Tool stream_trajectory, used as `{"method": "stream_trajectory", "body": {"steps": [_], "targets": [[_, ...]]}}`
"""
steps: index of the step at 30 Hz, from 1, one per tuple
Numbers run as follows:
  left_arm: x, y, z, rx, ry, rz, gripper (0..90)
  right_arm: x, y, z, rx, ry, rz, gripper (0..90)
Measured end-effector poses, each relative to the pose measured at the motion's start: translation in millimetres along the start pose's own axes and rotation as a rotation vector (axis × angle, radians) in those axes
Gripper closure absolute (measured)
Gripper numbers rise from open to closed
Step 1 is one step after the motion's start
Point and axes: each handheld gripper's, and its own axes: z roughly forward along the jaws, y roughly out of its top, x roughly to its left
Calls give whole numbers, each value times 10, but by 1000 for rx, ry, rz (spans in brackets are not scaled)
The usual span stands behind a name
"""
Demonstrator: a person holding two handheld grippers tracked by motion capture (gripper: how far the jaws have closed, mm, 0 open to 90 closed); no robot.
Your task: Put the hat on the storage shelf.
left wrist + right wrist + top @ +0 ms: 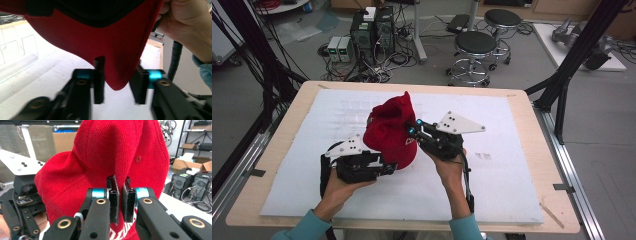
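Right gripper [119,202] pinched a fold of the red cap [391,131], held above the white mat [512,165]; left gripper [119,86] stood wide around its lower edge. Soft, light knit — it would sag, so the stiffer brim looked the surer hold.

The cap [391,131] is held up over the middle of the mat [512,190], which covers most of the table [542,150]. The left gripper [388,169] sits at the cap's near left side, toward the table's near edge; the right gripper [412,129] meets the cap from its right. A clear tray [347,107] lies on the mat behind the cap, toward the far left corner. Beyond the far edge, stools [474,50] stand on the floor right of the computer boxes [372,30].
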Motion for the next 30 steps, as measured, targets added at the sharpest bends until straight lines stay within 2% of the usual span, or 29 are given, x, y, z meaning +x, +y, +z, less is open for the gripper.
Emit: {"method": "stream_trajectory", "body": {"steps": [6,7,12,17,20,21,23,24,25,26,29,30], "targets": [[27,-10,-28,12,21,-1,849,15,-1,10,-4,2,-9,867],[37,-8,-34,10,15,-10,849,15,-1,10,-4,2,-9,867],[21,-6,-39,13,43,5,854,14,-5,21,-9,4,-12,865],[20,2,-48,15,48,9,854,11,-6,27,-11,6,-21,852],[22,6,-57,21,44,21,855,2,-7,30,-17,12,-21,801],[23,7,-60,24,45,25,855,2,-7,30,-16,14,-17,767],[26,8,-66,31,49,28,855,1,-8,36,-17,9,-7,591],[25,7,-67,34,53,32,855,-11,-13,46,0,1,10,531],[20,8,-67,36,57,33,855,-12,-16,48,4,-2,6,468],[20,9,-68,35,59,34,855,-9,-16,53,8,-14,7,468],[27,24,-89,31,72,42,855,-11,-21,61,23,-28,13,290],[32,31,-101,27,80,44,855,-4,-22,60,31,-52,19,230]]}}
